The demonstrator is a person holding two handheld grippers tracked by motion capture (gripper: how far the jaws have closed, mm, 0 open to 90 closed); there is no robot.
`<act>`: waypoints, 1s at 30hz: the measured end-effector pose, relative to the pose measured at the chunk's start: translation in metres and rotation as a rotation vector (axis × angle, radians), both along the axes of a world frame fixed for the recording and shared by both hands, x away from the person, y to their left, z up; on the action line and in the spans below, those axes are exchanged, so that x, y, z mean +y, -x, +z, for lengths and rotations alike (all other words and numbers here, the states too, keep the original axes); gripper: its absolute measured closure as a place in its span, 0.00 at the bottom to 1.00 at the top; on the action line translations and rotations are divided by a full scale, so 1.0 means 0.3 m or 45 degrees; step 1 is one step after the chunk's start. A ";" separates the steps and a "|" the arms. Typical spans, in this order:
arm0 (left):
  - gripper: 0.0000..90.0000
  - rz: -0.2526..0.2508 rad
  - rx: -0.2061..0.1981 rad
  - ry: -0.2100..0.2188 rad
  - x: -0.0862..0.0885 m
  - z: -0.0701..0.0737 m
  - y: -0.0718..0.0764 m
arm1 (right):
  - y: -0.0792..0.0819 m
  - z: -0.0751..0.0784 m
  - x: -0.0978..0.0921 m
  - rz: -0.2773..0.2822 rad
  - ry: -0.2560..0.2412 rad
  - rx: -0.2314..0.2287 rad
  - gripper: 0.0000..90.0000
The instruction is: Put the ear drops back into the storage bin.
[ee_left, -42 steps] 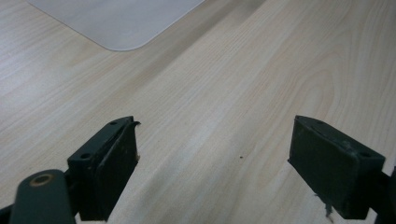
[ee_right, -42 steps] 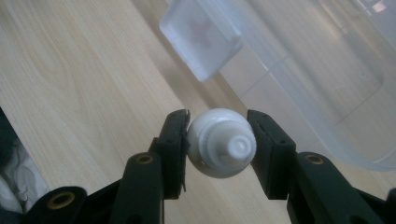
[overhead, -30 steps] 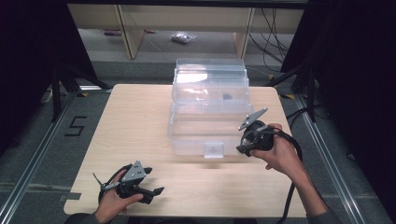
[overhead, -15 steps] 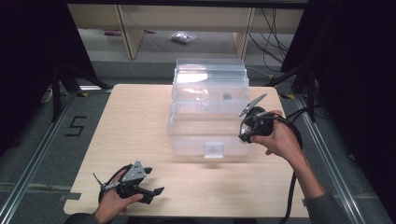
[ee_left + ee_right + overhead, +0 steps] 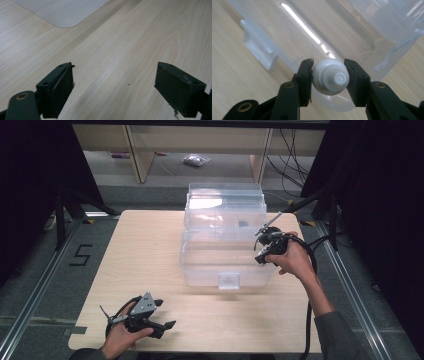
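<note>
Clear plastic makes up the big storage box (image 5: 222, 245) standing in the middle of the pale wooden bench (image 5: 140, 260); its lid is tipped up at the far side and a small latch tab sticks out of its near wall. A small dark thing lies inside it, too blurred to name.

At the box's right edge the right hand-held gripper (image 5: 329, 75) is clamped on a small white knob-like cap (image 5: 331, 76), one jaw pressed on each side of it. In the right gripper view the cap hangs above the box's open rim, with the clear wall and the latch tab just behind it. In the high view this gripper (image 5: 267, 242) sits at the box's right rim, with its black cable looping back along the person's forearm.

Well apart, near the front left of the bench, the left hand-held gripper (image 5: 150, 315) rests low in the person's hand. Its jaws stand wide with bare wood between them, and a frosted sheet with a rounded corner (image 5: 62, 11) lies beyond.

Behind the bench are wooden shelf legs, loose cables and a small crumpled bag (image 5: 196, 160) on the floor.
</note>
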State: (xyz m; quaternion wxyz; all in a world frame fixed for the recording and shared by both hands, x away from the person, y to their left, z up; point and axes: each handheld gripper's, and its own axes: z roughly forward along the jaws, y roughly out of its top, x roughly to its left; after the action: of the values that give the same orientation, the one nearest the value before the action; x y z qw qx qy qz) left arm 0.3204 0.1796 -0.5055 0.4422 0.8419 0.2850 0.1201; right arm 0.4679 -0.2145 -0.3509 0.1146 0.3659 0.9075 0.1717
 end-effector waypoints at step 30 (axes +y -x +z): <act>0.16 -0.005 0.003 0.004 -0.002 0.000 0.001 | -0.157 -0.220 0.025 -0.065 0.062 0.146 0.67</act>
State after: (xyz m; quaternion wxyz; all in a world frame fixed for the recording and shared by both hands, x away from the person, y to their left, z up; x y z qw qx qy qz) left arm 0.3201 0.1791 -0.5055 0.4433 0.8420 0.2841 0.1177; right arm 0.5150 -0.2071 -0.4169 0.0756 0.3953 0.9068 0.1254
